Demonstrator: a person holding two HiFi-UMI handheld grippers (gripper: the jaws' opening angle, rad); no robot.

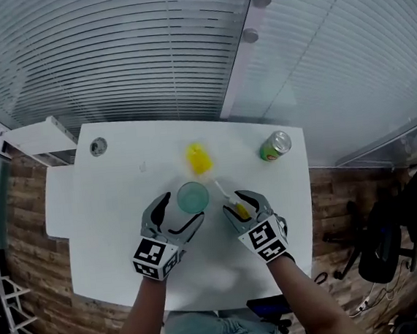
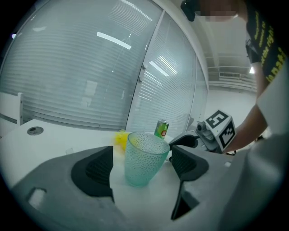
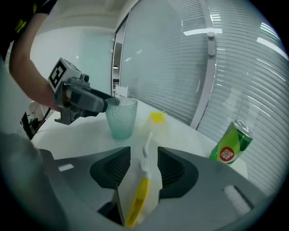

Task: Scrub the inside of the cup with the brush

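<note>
A pale green dimpled cup (image 1: 192, 197) stands upright on the white table (image 1: 124, 200). My left gripper (image 1: 180, 211) is open around it. In the left gripper view the cup (image 2: 143, 158) stands between the two pads (image 2: 100, 169) with a gap on each side. The brush (image 1: 222, 191) lies on the table to the cup's right, its yellow bristle head (image 1: 198, 158) pointing away. My right gripper (image 1: 240, 202) is open astride the handle; the yellow grip (image 3: 137, 200) and white stem (image 3: 147, 144) lie between the pads (image 3: 174, 169) without being squeezed.
A green drink can (image 1: 274, 147) stands at the table's far right, also in the right gripper view (image 3: 231, 144). A round cable hole (image 1: 99, 146) sits at the far left. Blinds and glass panels back the table. An office chair (image 1: 391, 233) stands on the floor at right.
</note>
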